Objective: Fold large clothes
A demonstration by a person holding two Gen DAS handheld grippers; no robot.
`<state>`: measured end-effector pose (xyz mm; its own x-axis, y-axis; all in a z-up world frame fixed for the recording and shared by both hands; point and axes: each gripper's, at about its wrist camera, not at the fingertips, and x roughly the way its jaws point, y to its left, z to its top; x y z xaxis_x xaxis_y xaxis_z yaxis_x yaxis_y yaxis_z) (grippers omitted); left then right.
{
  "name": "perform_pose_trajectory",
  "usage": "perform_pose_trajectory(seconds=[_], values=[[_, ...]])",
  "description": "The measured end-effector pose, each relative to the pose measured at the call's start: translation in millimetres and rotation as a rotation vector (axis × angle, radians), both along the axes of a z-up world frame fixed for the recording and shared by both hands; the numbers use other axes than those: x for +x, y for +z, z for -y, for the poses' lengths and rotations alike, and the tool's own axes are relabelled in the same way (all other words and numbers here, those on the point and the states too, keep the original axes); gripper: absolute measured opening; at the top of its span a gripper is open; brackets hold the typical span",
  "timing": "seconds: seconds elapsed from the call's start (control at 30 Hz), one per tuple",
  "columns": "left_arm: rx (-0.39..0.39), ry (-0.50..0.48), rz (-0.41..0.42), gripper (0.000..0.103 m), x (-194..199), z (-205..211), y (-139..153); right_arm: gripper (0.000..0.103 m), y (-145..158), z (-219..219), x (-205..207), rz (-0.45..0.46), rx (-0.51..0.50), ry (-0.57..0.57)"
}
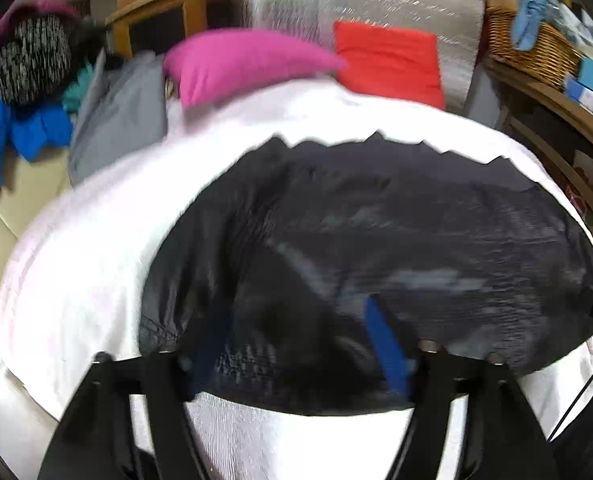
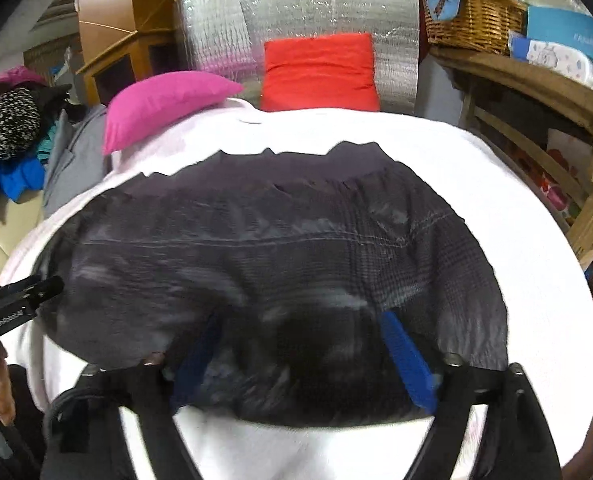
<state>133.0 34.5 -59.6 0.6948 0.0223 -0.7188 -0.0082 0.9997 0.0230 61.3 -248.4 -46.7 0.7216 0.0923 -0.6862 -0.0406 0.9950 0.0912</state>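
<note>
My left gripper [image 1: 300,340] has its blue fingers [image 1: 388,352] spread, nothing pinched, hovering over the near edge of the dark checked garment [image 1: 376,216]. My right gripper [image 2: 308,344] is spread too, empty. The garment lies flat across the white bedcover [image 2: 516,168], so it looks laid down ready for the next fold.

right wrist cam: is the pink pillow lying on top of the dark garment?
No. The pink pillow sits at the far end of the white bedding, well clear of the dark garment spread out nearer the camera.
</note>
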Motion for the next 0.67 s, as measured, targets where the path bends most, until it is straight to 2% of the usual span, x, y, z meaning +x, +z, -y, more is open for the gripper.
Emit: perform_pose_trajectory(seconds=[0.1,0.2,0.3,0.67], values=[[0.03,-0.026,0.033,0.086,-15,20,15,0.103,6,-8,-15,-0.012,-0.001,0.005],[0.004,-0.057,0.03,0.086,-26,33,20,0.103,8,-11,-33,-0.005,0.026,-0.02],[-0.036,-0.089,-0.011,0.086,-30,42,18,0.103,7,-11,-42,-0.011,0.028,-0.044],[-0.051,-0.103,-0.037,0.087,-28,44,17,0.103,8,-8,-38,-0.014,-0.002,-0.053]])
